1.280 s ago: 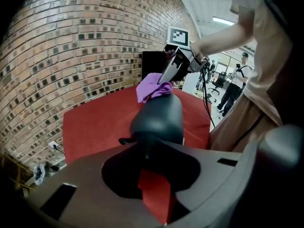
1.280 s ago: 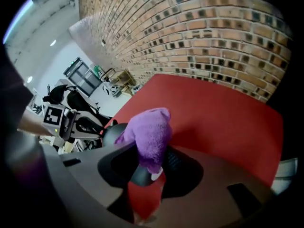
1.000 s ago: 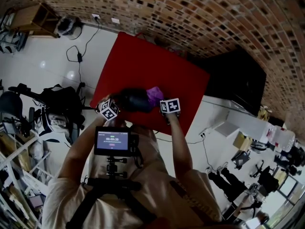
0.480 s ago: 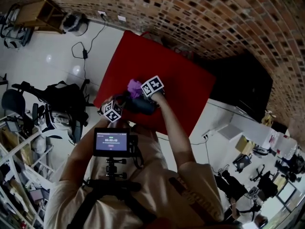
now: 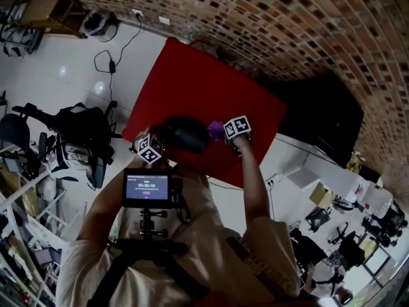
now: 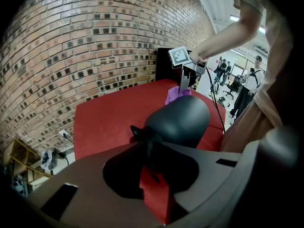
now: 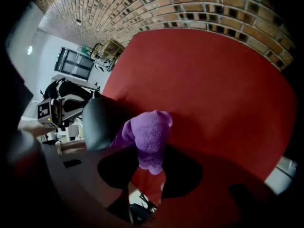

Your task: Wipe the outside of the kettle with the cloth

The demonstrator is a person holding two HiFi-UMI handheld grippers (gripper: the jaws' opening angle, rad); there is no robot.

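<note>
Red table [image 5: 192,75] by a brick wall [image 5: 255,18], left gripper [image 6: 151,161] jaws just squeezed together on a thin bit of the kettle [image 6: 183,120], its body just ahead, right gripper [image 7: 145,175] jaws pinching the cloth [image 7: 147,134], cloth right beside the kettle.

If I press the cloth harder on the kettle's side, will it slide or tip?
Probably neither: the left gripper has just closed on the handle of the kettle, bracing it. Its smooth, rounded body looks slick, so the cloth may skid. The cloth looks soft, likely bunching.
</note>
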